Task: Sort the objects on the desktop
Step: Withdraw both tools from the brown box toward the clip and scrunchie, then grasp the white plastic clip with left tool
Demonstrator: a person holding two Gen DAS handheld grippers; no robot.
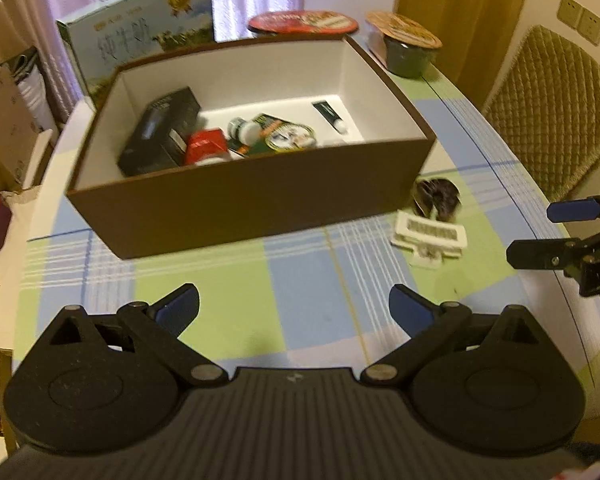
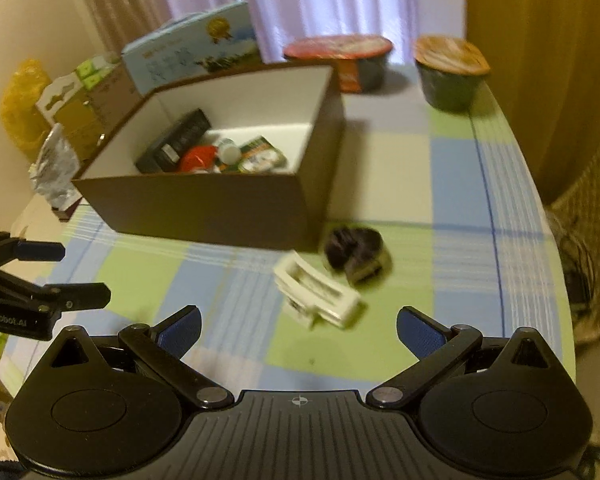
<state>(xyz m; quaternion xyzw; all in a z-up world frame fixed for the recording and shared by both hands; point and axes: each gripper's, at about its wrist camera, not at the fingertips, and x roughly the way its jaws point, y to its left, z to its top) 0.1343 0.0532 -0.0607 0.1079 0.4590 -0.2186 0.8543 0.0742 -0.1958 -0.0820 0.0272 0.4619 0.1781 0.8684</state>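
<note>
- Jaws of the left gripper (image 1: pixel 294 306) and right gripper (image 2: pixel 299 326) are held released, empty, above the tabletop (image 1: pixel 308 312)
- White packet (image 2: pixel 318 294) and dark bundle (image 2: pixel 354 252) are seen just beside the brown box (image 1: pixel 252 200), outside it
- Sorted items are kept inside the brown box

Each black tool (image 1: pixel 294 306) (image 2: pixel 299 327) has blue finger pads (image 1: pixel 410 307), silver pivot screws and a ribbed base

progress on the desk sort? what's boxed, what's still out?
Done: the brown box already holds a black carton, a red item, a small bottle, a tin and a tube. In hand: nothing; left gripper and right gripper are both open. Left: the white packet and dark bundle on the tablecloth.
</note>
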